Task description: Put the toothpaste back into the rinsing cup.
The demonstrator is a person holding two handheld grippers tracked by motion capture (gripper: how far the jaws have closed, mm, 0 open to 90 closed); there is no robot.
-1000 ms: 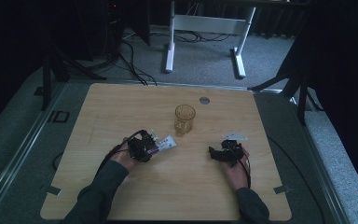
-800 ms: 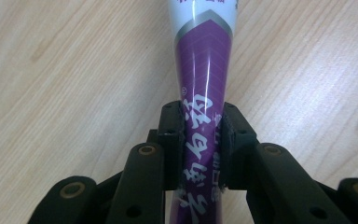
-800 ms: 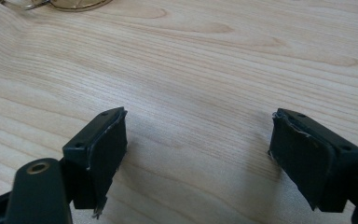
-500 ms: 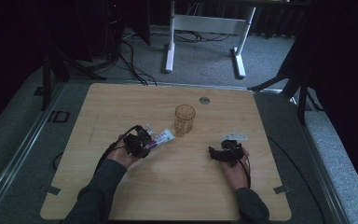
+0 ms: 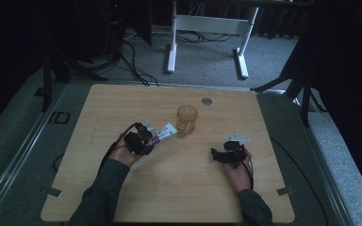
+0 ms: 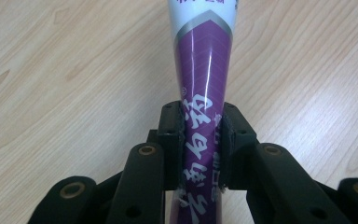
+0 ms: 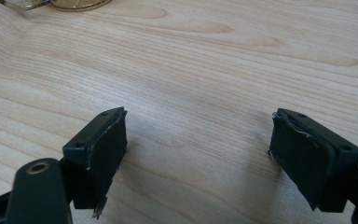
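Note:
A purple and white tube (image 6: 201, 84) with white lettering is clamped between the jaws of my left gripper (image 6: 200, 126). From above, that tube (image 5: 162, 133) sticks out toward an amber glass (image 5: 186, 120) standing near the table's middle, its tip a short way left of the glass. The left gripper (image 5: 148, 140) is held just above the wood. My right gripper (image 7: 198, 149) rests low over bare wood with its jaws wide apart and nothing between them; in the high view it (image 5: 217, 155) lies right of the glass, nearer the person.
A small grey round insert (image 5: 207, 101) sits in the light wooden table (image 5: 122, 103) behind the glass. The glass base (image 7: 60, 3) edges the right gripper view. White desk legs (image 5: 172, 42) and cables stand on the floor beyond.
My left gripper has carried the tube a little left and away from the person over the last second. The right gripper has stayed put.

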